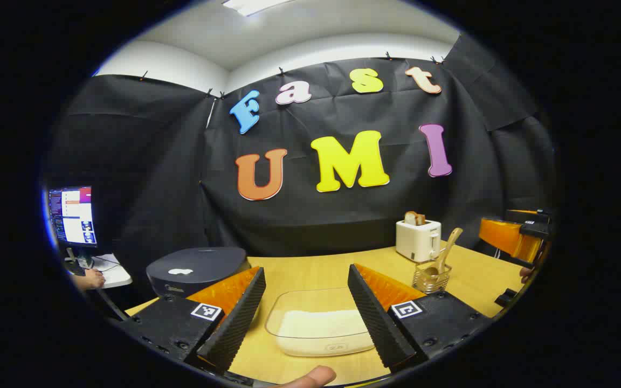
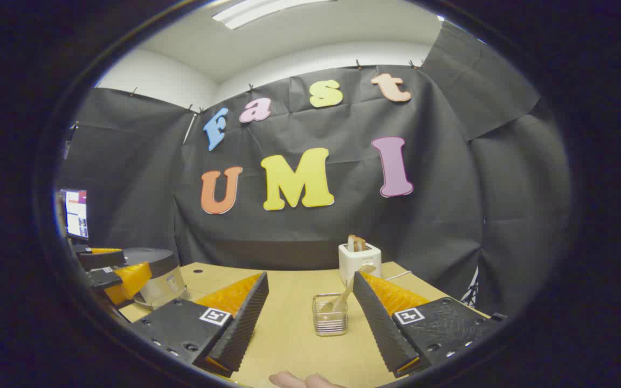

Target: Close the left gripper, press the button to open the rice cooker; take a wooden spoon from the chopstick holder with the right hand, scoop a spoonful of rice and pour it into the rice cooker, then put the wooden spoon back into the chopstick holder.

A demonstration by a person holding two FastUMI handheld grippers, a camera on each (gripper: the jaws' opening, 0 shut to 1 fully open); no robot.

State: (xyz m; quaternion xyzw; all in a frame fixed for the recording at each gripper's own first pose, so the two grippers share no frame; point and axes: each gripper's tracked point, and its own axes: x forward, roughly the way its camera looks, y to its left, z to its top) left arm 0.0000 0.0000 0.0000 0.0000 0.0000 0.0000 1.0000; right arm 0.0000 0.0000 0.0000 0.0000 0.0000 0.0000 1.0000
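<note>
On the wooden table (image 1: pixel 310 269), a closed rice cooker (image 1: pixel 197 269).

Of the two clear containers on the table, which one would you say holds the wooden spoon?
The small chopstick holder beside the toaster holds the wooden spoon; the wide shallow container holds only rice.

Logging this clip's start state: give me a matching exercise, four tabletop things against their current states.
Things:
1. dark round rice cooker
2. long-handled wooden spoon
3. clear shallow rice container
4. white boxy toaster

States:
A. bread slice sticking out of the top
B. lid down
C. standing in the clear chopstick holder
D. holding white rice, between the left gripper fingers in its view

Pairs: 1-B, 2-C, 3-D, 4-A
</note>
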